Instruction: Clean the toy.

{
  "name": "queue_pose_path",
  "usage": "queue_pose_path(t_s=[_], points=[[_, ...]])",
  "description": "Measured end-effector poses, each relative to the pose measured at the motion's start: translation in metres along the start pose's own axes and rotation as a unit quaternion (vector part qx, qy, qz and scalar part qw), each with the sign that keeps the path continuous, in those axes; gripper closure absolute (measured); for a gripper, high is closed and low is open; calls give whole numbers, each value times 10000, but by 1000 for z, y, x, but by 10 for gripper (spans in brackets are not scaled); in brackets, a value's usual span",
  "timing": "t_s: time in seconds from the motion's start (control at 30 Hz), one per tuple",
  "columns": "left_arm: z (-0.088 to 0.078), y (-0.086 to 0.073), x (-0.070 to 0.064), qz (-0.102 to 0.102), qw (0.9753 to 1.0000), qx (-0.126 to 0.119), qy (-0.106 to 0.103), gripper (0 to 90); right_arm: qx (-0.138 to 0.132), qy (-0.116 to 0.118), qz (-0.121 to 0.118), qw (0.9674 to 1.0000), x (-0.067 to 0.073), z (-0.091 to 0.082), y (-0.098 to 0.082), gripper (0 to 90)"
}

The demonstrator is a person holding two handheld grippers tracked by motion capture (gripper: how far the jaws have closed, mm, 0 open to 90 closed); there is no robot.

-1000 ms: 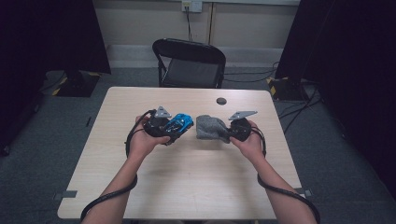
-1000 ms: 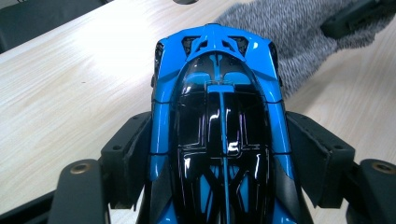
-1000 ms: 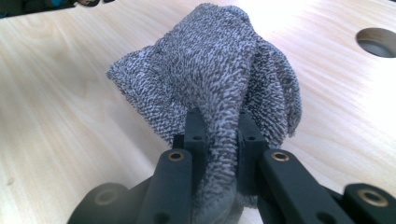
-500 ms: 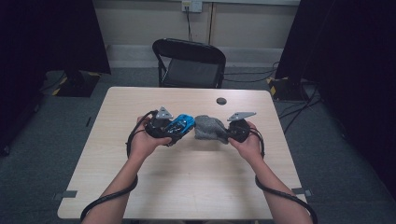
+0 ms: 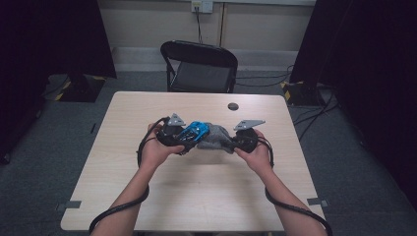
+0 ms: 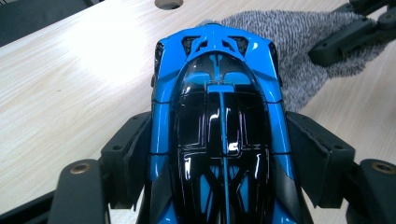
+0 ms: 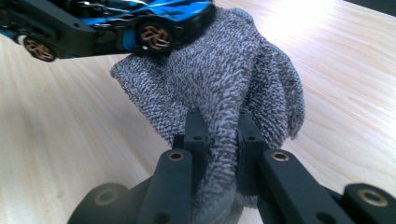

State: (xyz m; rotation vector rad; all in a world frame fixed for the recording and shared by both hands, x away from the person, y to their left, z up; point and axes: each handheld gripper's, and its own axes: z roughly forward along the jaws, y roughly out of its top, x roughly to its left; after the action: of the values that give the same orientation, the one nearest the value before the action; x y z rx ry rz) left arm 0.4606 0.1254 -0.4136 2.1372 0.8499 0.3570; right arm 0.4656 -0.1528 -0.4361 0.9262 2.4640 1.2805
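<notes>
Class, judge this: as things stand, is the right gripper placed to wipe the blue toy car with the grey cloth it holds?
Probably yes: the right gripper pinches the grey cloth, whose far end already meets the blue toy car held in the left gripper, with nothing between.

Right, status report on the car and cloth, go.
Left hand-held gripper clamped on blue toy car. Right hand-held gripper pinching grey cloth. Cloth touching car's end. Nothing in the way.
</notes>
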Motion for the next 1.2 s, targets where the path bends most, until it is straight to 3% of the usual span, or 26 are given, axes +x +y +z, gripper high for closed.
queue_pose_path(t_s=[0.67, 1.2], points=[[16, 7, 1, -129, 9999, -28, -30, 281, 4, 419, -182, 9990, 19, 10, -3, 794], [31, 12, 6, -190, 9998, -35, 79, 281, 132, 900, -461, 9948, 42, 25, -5, 794]])
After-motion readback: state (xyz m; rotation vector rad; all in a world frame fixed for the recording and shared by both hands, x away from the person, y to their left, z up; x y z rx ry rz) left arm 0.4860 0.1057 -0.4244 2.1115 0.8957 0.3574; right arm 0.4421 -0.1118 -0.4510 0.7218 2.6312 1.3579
